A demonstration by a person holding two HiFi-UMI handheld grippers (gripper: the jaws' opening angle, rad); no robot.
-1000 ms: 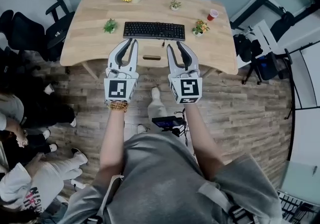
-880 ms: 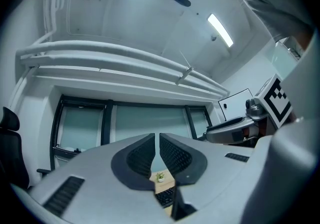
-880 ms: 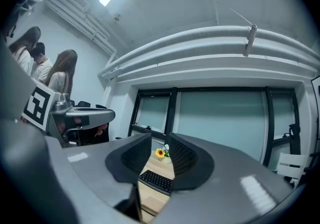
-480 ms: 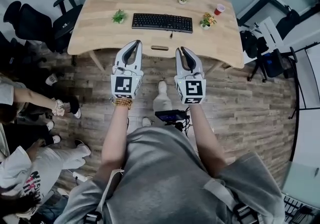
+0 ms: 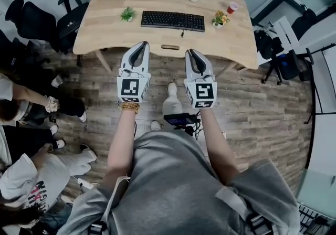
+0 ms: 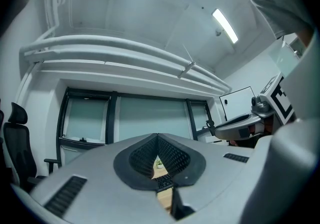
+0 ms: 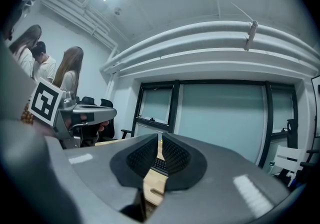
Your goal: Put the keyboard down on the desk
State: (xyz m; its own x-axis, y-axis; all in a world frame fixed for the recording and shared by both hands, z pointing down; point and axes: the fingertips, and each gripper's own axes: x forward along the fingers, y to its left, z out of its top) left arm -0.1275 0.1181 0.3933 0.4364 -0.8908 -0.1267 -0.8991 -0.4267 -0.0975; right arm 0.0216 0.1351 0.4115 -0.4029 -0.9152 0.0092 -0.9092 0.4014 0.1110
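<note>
We hold the left hand-held gripper (image 5: 139, 46) and the right hand-held gripper (image 5: 190, 52) side by side over the wooden floor (image 5: 262, 108), both closed and empty. Farther, the keyboard (image 5: 172, 21) lies flat on the bench (image 5: 105, 32), apart from both hand-held grippers.

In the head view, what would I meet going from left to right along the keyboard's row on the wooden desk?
Small green leafy plant → black keyboard → small pot of orange and yellow flowers → red cup.
</note>
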